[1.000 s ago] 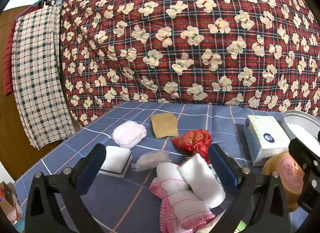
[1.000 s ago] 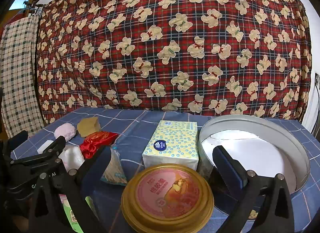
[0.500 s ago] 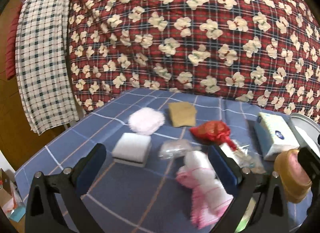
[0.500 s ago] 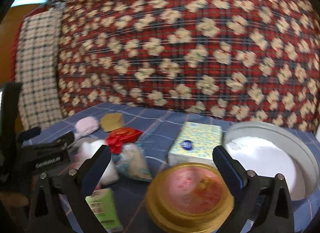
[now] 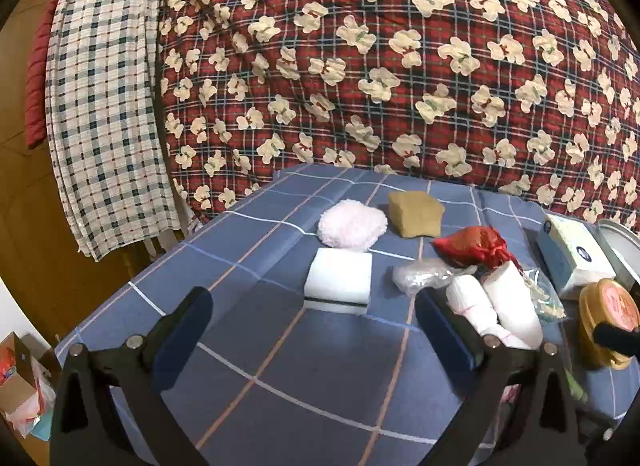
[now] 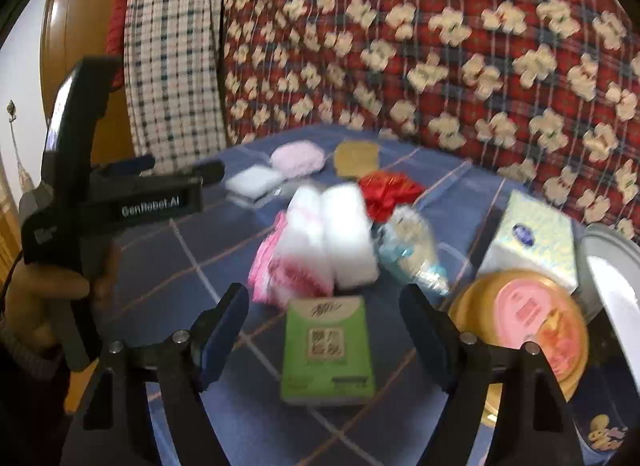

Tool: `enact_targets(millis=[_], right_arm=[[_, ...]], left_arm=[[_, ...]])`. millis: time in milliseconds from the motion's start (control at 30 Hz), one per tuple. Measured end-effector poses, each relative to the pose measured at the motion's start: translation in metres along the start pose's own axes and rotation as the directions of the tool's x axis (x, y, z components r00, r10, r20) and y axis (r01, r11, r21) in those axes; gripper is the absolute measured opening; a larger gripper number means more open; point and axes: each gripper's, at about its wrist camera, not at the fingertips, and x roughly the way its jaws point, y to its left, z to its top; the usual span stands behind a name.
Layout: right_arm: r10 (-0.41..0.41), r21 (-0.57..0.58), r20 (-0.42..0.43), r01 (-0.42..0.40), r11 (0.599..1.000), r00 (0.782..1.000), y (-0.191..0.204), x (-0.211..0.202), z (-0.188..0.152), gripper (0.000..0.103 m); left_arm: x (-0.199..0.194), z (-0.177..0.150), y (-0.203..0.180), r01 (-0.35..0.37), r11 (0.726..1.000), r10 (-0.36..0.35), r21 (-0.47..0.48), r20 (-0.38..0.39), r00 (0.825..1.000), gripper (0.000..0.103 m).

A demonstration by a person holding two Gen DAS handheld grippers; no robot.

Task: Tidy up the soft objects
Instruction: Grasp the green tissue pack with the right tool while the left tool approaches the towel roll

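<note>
We held the left gripper (image 5: 312, 306) with jaws spread and empty, aimed at the white rectangular foam sponge (image 5: 339, 280) lying on the blue checked tablecloth (image 5: 240, 250), just before the fluffy pink round pad (image 5: 352, 223). The right gripper (image 6: 324, 306) also gaped, over the green tissue packet (image 6: 327, 350). We judged the sponge light and squashy, best pinched across its short sides.

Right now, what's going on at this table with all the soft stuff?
A person holds a two-finger gripper in each hand over a table covered with a blue checked cloth; both are open and hold nothing. The left gripper points toward a white sponge block, with a pink fluffy pad and tan sponge beyond. The right gripper hovers over a green tissue pack, just short of rolled white and pink cloths. Nothing has been picked up yet.
</note>
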Motion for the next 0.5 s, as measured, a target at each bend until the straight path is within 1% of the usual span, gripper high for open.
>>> enact_targets(millis=[67, 100, 133, 200, 267, 333, 400, 433, 467, 500], right_arm=[[0.001, -0.014, -0.048, -0.001, 1.000, 0.999, 0.001, 0.008, 0.000, 0.080], [-0.012, -0.017, -0.085, 0.011, 1.000, 0.996, 0.003, 0.014, -0.001, 0.080], [-0.017, -0.016, -0.116, 0.015, 1.000, 0.993, 0.002, 0.020, -0.002, 0.080], [-0.004, 0.001, -0.172, 0.004, 1.000, 0.985, -0.001, 0.028, -0.005, 0.080], [-0.005, 0.019, -0.209, 0.009, 1.000, 0.978, -0.005, 0.033, -0.007, 0.080], [-0.012, 0.006, -0.213, 0.013, 1.000, 0.977, -0.005, 0.032, -0.007, 0.080], [-0.028, -0.016, -0.223, 0.025, 1.000, 0.975, -0.004, 0.034, -0.007, 0.074], [-0.040, -0.029, -0.227, 0.034, 0.999, 0.973, -0.004, 0.036, -0.007, 0.059], [-0.032, -0.036, -0.237, 0.025, 0.999, 0.971, -0.003, 0.036, -0.008, 0.052], [-0.022, -0.031, -0.238, 0.015, 0.999, 0.971, -0.005, 0.036, -0.009, 0.052]], left_arm=[[-0.001, -0.001, 0.000, 0.007, 1.000, -0.007, 0.009, -0.002, 1.000, 0.101], [-0.001, -0.002, -0.001, 0.013, 1.000, -0.013, 0.013, -0.006, 1.000, 0.101], [-0.001, -0.002, -0.002, 0.018, 1.000, -0.018, 0.017, -0.013, 1.000, 0.099], [0.000, -0.004, -0.005, 0.034, 0.999, -0.033, 0.025, -0.026, 0.999, 0.097], [0.001, -0.006, -0.009, 0.062, 0.997, -0.061, 0.035, -0.043, 0.997, 0.097], [0.002, -0.008, -0.013, 0.077, 0.996, -0.075, 0.038, -0.060, 0.995, 0.097], [0.004, -0.009, -0.016, 0.094, 0.995, -0.090, 0.038, -0.076, 0.993, 0.097], [0.005, -0.009, -0.018, 0.104, 0.994, -0.100, 0.040, -0.086, 0.991, 0.098], [0.006, -0.010, -0.021, 0.112, 0.993, -0.108, 0.042, -0.093, 0.990, 0.098], [0.006, -0.010, -0.023, 0.121, 0.992, -0.116, 0.045, -0.100, 0.988, 0.098]])
